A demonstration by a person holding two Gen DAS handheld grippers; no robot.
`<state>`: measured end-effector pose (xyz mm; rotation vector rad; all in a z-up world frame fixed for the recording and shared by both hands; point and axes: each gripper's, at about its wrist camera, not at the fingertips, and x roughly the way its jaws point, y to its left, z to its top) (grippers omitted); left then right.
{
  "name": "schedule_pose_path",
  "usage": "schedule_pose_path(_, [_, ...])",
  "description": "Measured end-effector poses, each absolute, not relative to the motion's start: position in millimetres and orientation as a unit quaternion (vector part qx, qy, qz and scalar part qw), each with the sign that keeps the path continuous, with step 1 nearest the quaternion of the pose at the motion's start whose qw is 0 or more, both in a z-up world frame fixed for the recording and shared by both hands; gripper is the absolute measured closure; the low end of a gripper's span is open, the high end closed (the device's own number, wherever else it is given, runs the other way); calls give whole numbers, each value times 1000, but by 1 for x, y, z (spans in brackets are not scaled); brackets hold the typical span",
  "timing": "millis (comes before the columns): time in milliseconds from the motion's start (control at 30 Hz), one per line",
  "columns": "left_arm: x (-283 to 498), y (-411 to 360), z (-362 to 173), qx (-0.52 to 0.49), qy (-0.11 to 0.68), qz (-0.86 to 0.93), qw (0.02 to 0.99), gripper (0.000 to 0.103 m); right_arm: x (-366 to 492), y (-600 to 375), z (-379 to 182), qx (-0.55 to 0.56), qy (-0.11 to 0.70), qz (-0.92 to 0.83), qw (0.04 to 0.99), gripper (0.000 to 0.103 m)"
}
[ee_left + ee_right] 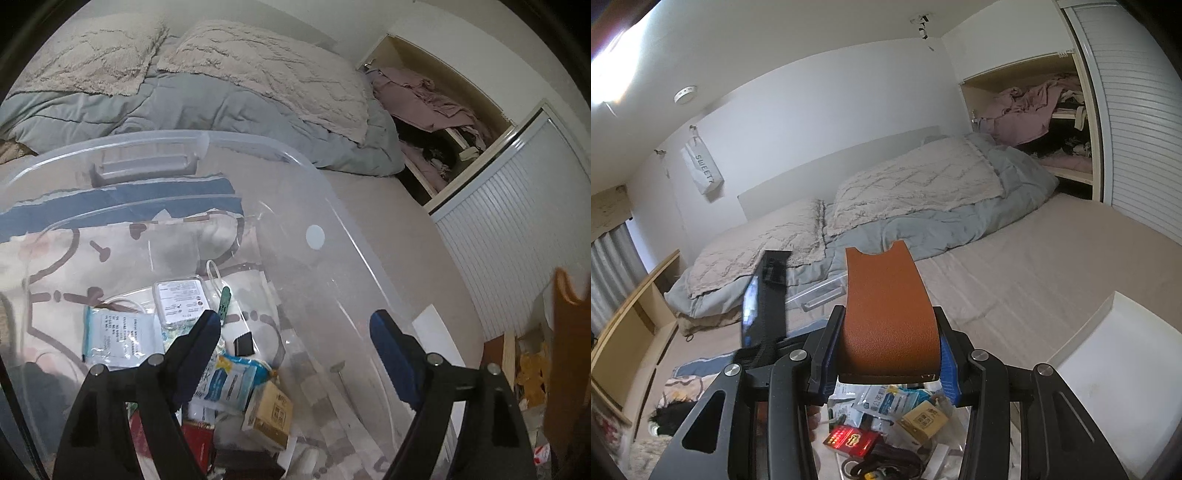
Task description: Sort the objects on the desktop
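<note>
A clear plastic bin (258, 144) sits on the bed and holds several small things: a labelled clear packet (179, 301), a zip bag (118, 332), a blue-white packet (231, 384), a tan box (269, 413) and a red box (195, 439). My left gripper (295, 317) hangs over the bin, open, with nothing between its blue pads. My right gripper (888, 325) is shut on a brown leather sleeve (882, 280) that stands up out of the jaws. Below it lie the red box (853, 439), the tan box (925, 417) and the blue-white packet (886, 400). The sleeve (569, 291) also shows at the left wrist view's right edge.
Grey duvet (184, 107) and beige pillows (266, 66) lie beyond the bin. A white box (1115, 369) stands at the right on the beige sheet. An open closet (1034, 122) with clothes and a slatted door (509, 229) stands at the far right. Wooden shelves (639, 295) line the left.
</note>
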<state>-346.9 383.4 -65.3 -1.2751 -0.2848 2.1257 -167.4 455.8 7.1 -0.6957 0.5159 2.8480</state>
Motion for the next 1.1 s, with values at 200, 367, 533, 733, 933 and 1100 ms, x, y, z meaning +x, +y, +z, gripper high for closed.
schedule_pose_path(200, [-332, 353, -43, -455, -99, 826, 318, 20, -166, 453, 10, -232, 170, 954, 82, 58])
schedule_pose_path(367, [-313, 321, -21, -406, -60, 854, 319, 20, -172, 449, 6, -244, 166, 952, 83, 58])
schedule_pose_path(533, [-290, 288, -9, -358, -18, 879, 314, 20, -185, 443, -4, -267, 157, 947, 84, 58])
schedule_pose_path(733, [-270, 259, -9, -324, 10, 894, 308, 20, -202, 427, -19, -300, 151, 940, 67, 58])
schedule_pose_path(933, [-255, 240, -5, -287, 31, 907, 307, 20, -216, 406, -28, -328, 147, 932, 43, 58])
schedule_pose_path(1100, [-252, 225, -1, -273, 19, 912, 305, 20, -232, 384, -41, -366, 148, 918, 21, 58])
